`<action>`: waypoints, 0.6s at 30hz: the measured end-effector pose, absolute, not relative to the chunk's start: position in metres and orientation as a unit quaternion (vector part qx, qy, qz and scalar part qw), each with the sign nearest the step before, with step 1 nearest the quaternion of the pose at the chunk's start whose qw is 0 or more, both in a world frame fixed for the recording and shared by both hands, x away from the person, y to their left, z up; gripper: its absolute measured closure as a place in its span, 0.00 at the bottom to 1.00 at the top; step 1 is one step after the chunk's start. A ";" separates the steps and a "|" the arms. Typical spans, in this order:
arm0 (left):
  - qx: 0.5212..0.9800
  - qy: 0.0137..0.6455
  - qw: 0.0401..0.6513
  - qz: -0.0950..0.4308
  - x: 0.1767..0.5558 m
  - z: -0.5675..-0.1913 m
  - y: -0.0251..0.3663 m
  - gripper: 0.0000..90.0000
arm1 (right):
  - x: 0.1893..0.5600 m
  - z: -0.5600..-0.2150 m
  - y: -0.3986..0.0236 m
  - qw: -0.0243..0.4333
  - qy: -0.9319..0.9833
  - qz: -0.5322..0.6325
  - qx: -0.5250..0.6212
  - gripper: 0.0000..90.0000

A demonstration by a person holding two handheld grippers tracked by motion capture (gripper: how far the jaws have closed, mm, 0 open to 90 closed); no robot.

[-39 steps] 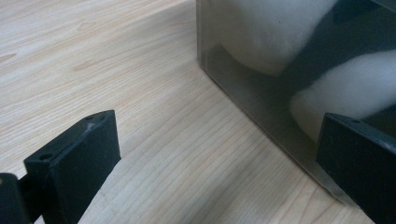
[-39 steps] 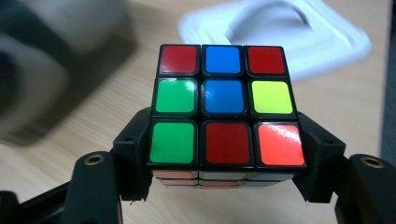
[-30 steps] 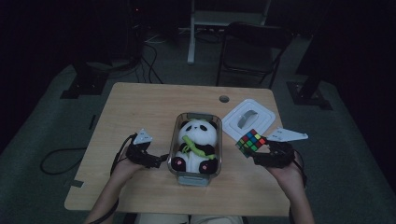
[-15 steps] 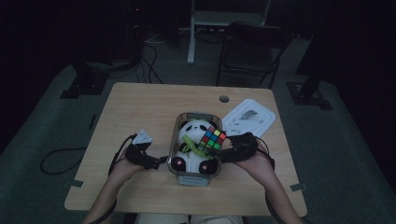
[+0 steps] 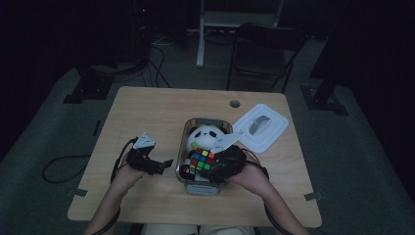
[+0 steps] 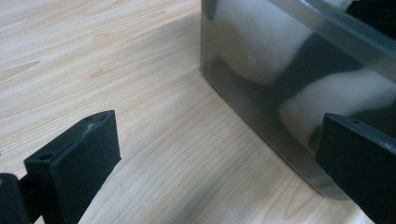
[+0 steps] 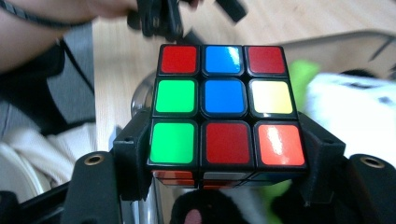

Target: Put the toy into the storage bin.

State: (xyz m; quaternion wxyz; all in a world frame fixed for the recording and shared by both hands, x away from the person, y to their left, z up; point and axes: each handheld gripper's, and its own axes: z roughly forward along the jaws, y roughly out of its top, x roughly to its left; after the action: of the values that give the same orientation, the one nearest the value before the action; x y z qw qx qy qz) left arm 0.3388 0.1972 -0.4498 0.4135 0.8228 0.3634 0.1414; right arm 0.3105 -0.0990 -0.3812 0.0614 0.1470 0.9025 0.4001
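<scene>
Plastic squares, red, blue, green and yellow, sit right in front of your right gripper's camera: your right gripper [image 7: 224, 186] has its jaws clamped on the two opposite sides of the Rubik's cube [image 7: 224, 105], gripping it low with most of the cube standing clear above the pads. From the high view, that cube [image 5: 202, 160] hangs directly over the clear plastic bin [image 5: 188, 132], above the lap of the plush panda [image 5: 208, 137] that already lies inside. So the cube's way in is straight down from where you hold it, and the panda takes up most of the bin beneath; I'd judge the near end, by the panda's feet, offers the best room. Your left gripper [image 5: 164, 165] rests on the wooden table [image 5: 147, 112] just beside the bin's left wall, jaws spread apart and gripping nothing; its own view shows that wall [image 6: 261, 112] close ahead, apart from the pads. Your right hand is plainly the one placed for the drop. The white lid [image 5: 262, 127] lies beyond the bin, to its right.
</scene>
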 end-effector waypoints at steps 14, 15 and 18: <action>0.831 0.314 0.436 0.145 0.327 -0.400 0.172 0.01 | 0.318 -0.391 -0.101 0.026 0.911 0.384 0.152 0.37; 0.832 0.306 0.440 0.142 0.326 -0.396 0.170 0.01 | 0.318 -0.389 -0.101 0.025 0.909 0.388 0.154 0.36; 0.834 0.280 0.461 0.119 0.321 -0.385 0.162 0.01 | 0.315 -0.379 -0.106 0.022 0.896 0.413 0.160 0.33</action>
State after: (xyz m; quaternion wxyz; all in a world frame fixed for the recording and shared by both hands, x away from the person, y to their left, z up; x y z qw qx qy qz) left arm 0.3211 0.1624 -0.3851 0.4608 0.8338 0.2797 0.1189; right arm 0.3150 -0.1060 -0.3787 0.0220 0.1597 0.8965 0.4127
